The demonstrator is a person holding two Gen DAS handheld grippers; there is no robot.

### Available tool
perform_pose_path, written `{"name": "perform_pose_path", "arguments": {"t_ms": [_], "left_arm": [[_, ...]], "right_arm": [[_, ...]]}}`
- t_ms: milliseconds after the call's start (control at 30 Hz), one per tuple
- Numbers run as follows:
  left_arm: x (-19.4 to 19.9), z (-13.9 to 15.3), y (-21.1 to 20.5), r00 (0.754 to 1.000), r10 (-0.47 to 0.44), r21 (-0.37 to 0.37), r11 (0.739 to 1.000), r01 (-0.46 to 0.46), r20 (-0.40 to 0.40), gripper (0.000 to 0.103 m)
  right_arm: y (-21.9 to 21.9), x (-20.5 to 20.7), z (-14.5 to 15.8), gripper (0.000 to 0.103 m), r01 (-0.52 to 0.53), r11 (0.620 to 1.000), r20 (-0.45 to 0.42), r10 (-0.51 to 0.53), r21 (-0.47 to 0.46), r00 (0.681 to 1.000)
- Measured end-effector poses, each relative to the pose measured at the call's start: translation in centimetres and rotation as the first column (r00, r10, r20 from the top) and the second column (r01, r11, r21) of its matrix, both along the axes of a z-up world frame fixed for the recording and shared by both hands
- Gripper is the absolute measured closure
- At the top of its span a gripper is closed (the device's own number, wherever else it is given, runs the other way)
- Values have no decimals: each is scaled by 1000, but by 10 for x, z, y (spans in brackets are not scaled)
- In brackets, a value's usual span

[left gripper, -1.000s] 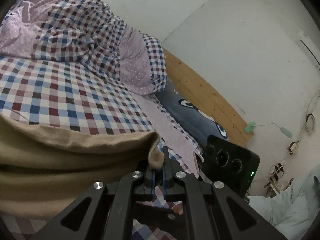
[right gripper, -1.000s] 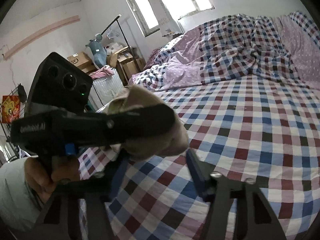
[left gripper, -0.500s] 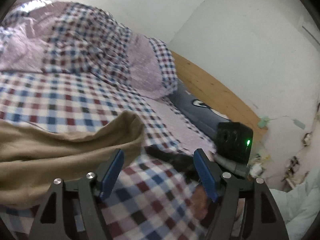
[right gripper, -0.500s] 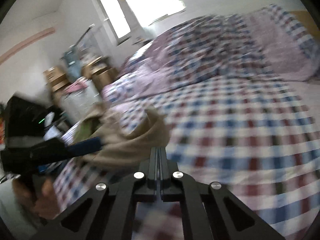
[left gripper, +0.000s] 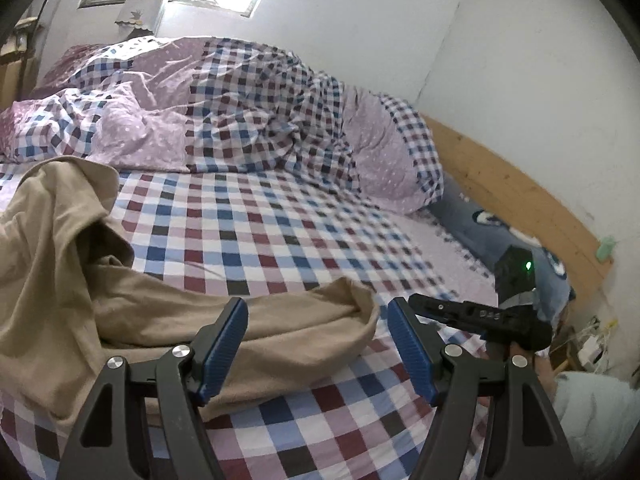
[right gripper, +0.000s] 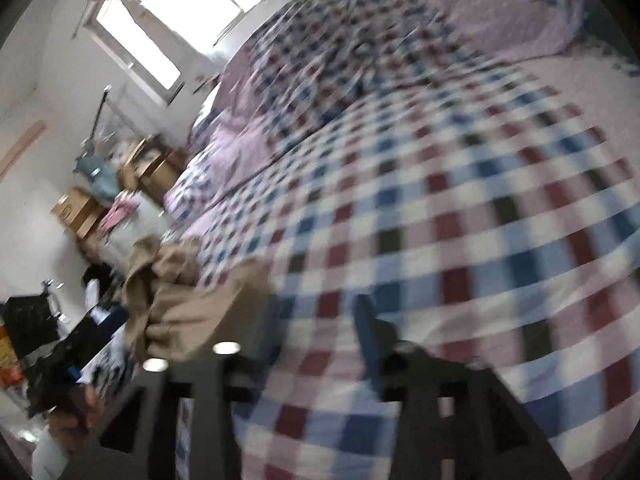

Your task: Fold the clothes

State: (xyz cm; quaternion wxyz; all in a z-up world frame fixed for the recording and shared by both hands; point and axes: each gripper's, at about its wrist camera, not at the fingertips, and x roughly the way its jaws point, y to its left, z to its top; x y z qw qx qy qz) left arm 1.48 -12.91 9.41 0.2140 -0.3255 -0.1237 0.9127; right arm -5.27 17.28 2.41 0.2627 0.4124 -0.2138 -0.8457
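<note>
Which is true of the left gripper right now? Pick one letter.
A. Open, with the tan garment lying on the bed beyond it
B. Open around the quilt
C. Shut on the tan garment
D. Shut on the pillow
A: the left gripper has its blue pads spread apart, empty, and the tan garment lies loose on the checked bed sheet.

Garment (left gripper: pixel 168 320) on bedsheet (left gripper: pixel 280 232) — duvet (left gripper: pixel 240 112) behind

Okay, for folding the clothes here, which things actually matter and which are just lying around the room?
Part of the job:
tan garment, lying crumpled on the checked bedsheet
left gripper, open
right gripper, open, blurred

Just lying about:
rumpled duvet
blue cartoon pillow
wooden headboard
cardboard boxes
window
</note>
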Motion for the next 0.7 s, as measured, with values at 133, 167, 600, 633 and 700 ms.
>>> {"name": "perform_pose_path", "arguments": {"t_ms": [133,167,600,633,700], "left_arm": [[-3,-2,10,1000,14,-87,996,-12,12,27],[-4,-1,11,1000,25,-111,994,-24,9,27],[1,4,-69,939,342,-304,899,-316,35,27],[0,0,-72,935,350,-314,895,-317,53,27],[-2,-11,-72,933,351,-348,888,-302,85,27]], "right_arm": [[-16,5,2,39,-34,999,-12,35,33,999],[-18,5,3,36,-32,999,-8,32,31,999],[-60,-14,-14,32,-77,996,103,82,-45,991],[-63,-14,-14,33,-86,995,95,91,-49,991],[-69,-13,-14,45,-103,994,86,105,-31,991]]}}
